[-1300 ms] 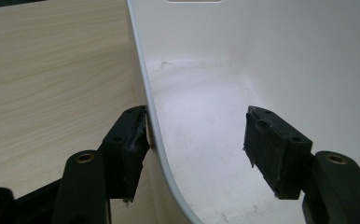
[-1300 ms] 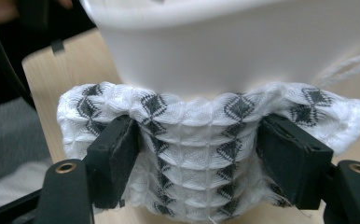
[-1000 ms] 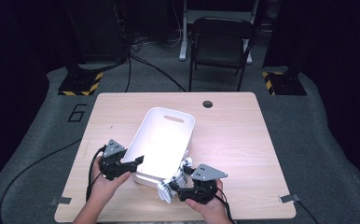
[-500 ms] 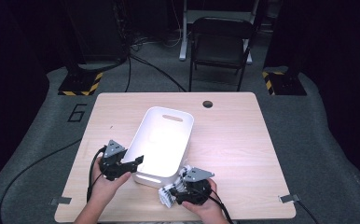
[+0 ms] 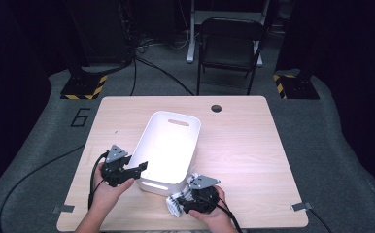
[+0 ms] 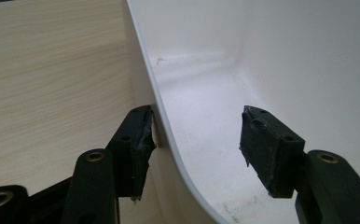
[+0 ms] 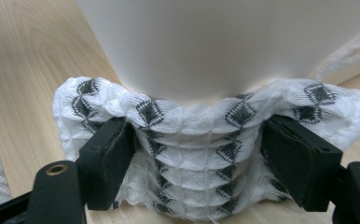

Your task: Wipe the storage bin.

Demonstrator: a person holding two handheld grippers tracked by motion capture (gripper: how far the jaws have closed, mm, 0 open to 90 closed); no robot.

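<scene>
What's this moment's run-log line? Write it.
left gripper: astride bin wall, jaws just closing, unclamped | right gripper: jaws just opening, patterned cloth between them, against bin on table

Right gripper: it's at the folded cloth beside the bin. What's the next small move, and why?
Probably close the right gripper on the folded cloth. Its jaws have just been opening and now straddle the cloth, which lies on the table pressed against the white bin. The left gripper already straddles the bin's rim to steady it.

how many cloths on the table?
1. The cloth, white with black diamonds, lies at the table's near edge against the bin, between the right gripper jaws. The bin could hide others.
</scene>
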